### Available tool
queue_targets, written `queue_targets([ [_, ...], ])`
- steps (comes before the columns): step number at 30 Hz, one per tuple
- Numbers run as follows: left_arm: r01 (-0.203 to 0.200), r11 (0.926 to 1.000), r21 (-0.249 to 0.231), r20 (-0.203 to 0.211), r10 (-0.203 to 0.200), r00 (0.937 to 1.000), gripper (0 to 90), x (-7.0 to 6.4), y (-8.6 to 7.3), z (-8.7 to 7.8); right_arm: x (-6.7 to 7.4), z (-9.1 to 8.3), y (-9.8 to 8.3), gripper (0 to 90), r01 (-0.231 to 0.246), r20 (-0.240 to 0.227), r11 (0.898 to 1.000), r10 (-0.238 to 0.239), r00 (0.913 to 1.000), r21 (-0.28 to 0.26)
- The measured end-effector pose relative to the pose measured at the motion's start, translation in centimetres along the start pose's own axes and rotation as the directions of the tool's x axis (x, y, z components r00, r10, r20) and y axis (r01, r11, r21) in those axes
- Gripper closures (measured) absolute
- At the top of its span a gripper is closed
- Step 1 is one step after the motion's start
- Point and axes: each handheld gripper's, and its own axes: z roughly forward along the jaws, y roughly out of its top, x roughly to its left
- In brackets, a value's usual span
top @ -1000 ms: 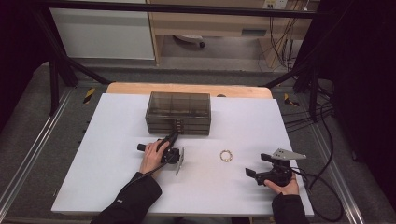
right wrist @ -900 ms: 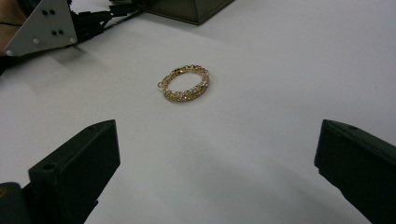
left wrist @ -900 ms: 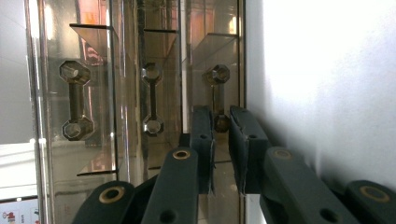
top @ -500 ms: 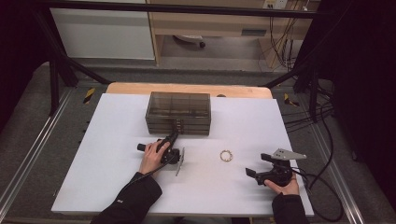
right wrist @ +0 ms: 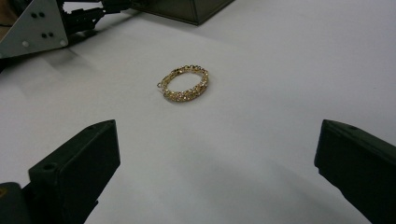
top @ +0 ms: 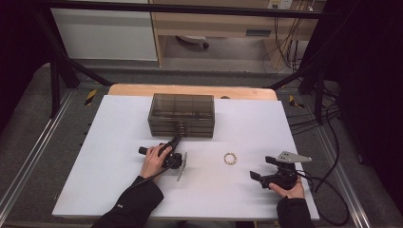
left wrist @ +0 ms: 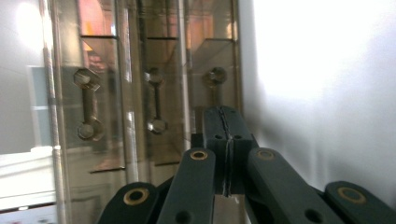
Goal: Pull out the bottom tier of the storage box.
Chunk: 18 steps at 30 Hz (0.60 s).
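Drawer box on white table, left gripper clenched at it, right gripper released, grey floor.

White tabletop over wooden table: smoked-plastic drawer cabinet at rear centre; gold bracelet lying flat, front right of centre.

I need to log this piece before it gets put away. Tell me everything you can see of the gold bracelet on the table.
The gold bracelet is a small closed loop of what look like chained or beaded links, metal and glittering, with a tiny clasp or loose end sticking out at one side. It lies flat on the white table, nothing touching it, in front of and to the right of the smoky drawer box. It sits between the two hands, ahead of the right gripper, whose jaws stand wide open short of it.
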Motion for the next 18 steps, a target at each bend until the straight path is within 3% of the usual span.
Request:
queue_targets([
  [2,0.031,0.9995,-0.01,-0.012,-0.031,0.9995,90.0,0.1,0.0,-0.1,0.0,0.0,0.0,0.7,-0.001,0.001,1.0,0.001,1.0,0.0],
  [6,0.017,0.9994,-0.03,-0.038,-0.018,0.9991,84.5,0.2,0.3,0.0,0.0,-0.1,0.0,0.7,-0.004,0.001,1.0,0.004,1.0,-0.002],
  [13,0.015,0.9995,-0.028,-0.024,-0.016,0.9996,68.5,0.4,1.0,0.4,0.0,0.0,0.0,0.7,0.0,0.002,1.0,0.0,1.0,-0.002],
  [18,0.01,0.9996,-0.025,-0.007,-0.01,0.9999,68.6,0.7,1.7,1.0,0.0,0.0,0.0,0.7,-0.001,0.001,1.0,0.001,1.0,-0.003],
])
